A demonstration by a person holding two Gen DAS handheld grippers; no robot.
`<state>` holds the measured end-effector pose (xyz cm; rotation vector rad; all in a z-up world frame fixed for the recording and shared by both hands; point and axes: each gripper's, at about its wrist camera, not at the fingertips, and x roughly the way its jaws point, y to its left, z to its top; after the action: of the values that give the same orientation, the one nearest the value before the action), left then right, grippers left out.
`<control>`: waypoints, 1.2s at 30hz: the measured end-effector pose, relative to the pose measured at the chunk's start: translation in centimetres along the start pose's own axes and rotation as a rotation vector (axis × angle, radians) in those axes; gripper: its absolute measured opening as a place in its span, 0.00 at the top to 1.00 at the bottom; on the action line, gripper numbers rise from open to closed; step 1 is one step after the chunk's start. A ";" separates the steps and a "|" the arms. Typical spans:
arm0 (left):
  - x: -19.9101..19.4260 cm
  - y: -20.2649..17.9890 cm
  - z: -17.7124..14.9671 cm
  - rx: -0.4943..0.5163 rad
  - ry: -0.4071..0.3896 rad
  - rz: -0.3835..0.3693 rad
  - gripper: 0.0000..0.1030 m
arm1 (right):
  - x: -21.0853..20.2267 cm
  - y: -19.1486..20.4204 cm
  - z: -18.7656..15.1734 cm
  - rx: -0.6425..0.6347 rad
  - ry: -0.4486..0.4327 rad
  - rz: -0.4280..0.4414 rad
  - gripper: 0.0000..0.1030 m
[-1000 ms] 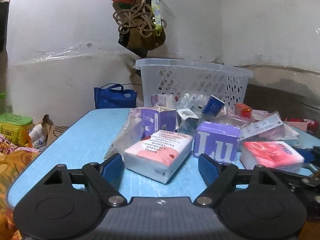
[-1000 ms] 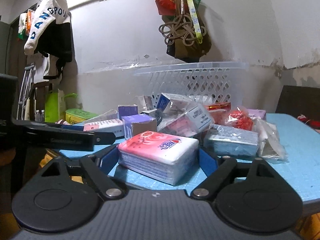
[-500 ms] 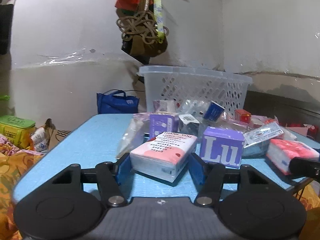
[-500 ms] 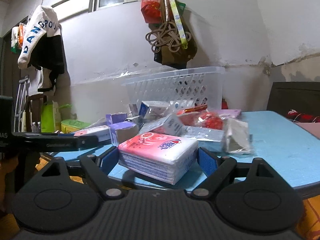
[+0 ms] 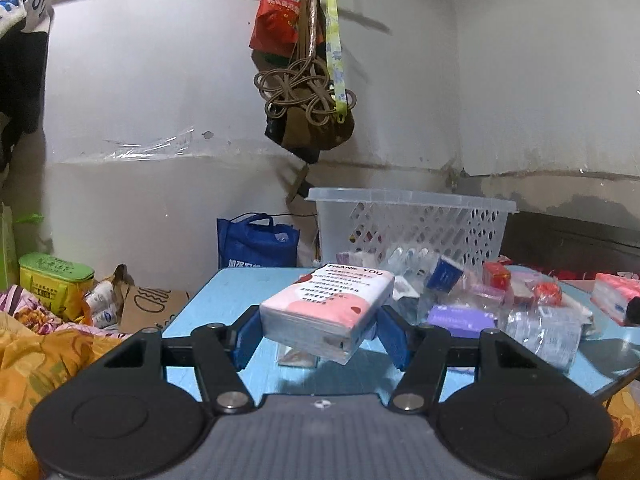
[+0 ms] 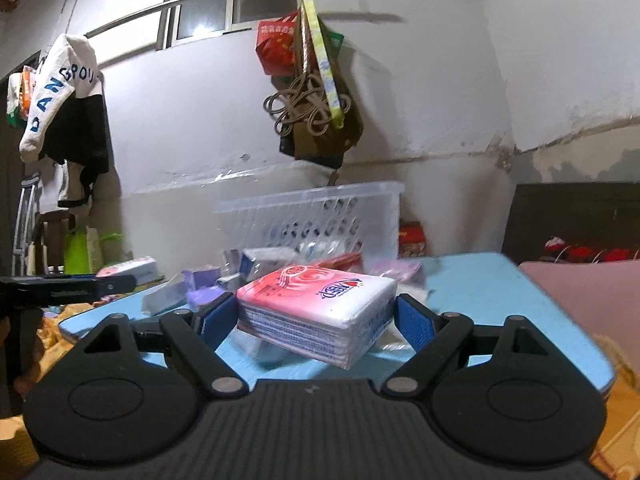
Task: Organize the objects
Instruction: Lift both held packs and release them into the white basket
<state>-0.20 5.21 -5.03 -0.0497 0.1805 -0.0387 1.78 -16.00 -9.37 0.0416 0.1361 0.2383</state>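
Tissue packs are what both hands carry at this moment. In the left wrist view, a pink-and-white plastic-wrapped tissue pack (image 5: 326, 312) printed "THANK YOU" sits at lower centre, pinched between the blue-padded fingers (image 5: 246, 338) of the left gripper (image 5: 320, 338) and lifted clear of the light blue desk (image 5: 208, 308), its shadow lying below it. To the right of it the heap of small goods (image 5: 480, 304) remains on the desk: a purple carton, a blue box, red packets and clear wrappers, their print too small to read. Behind the heap, at centre right, stands the translucent white lattice-sided plastic basket (image 5: 416, 220); what it holds cannot be told.

In the right wrist view, a white garment (image 6: 60, 92) lettered in blue, "GROU" legible, hangs at upper left. At lower centre the right gripper (image 6: 316, 320) has its fingers (image 6: 414, 322) clamped on a red-and-white plastic-wrapped tissue pack (image 6: 320, 308) with blue characters, raised above the desk, well short of the basket.

The task looks to be at an early stage: two packs are in hand and most of the heap is unsorted. Carrying both to the basket seems the likely next step.
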 end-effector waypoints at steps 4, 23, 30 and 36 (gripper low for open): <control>0.0 -0.2 0.6 0.007 -0.006 0.003 0.36 | 0.5 -0.2 0.7 -0.015 0.012 -0.014 0.15; 10.3 -3.3 14.9 0.038 -0.077 -0.124 0.36 | 13.2 -2.3 14.1 -0.034 -0.053 0.045 0.16; 19.6 -4.7 15.0 0.001 0.083 -0.081 0.12 | 20.1 -1.7 13.3 -0.144 0.037 0.052 0.00; 14.7 -3.3 12.9 -0.026 0.074 -0.085 0.14 | 15.1 -2.3 10.6 -0.050 0.046 0.050 0.00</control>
<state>16.49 1.84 5.19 -0.0823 0.2525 -0.1232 18.30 -14.95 -0.93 -0.0098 0.1745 0.2922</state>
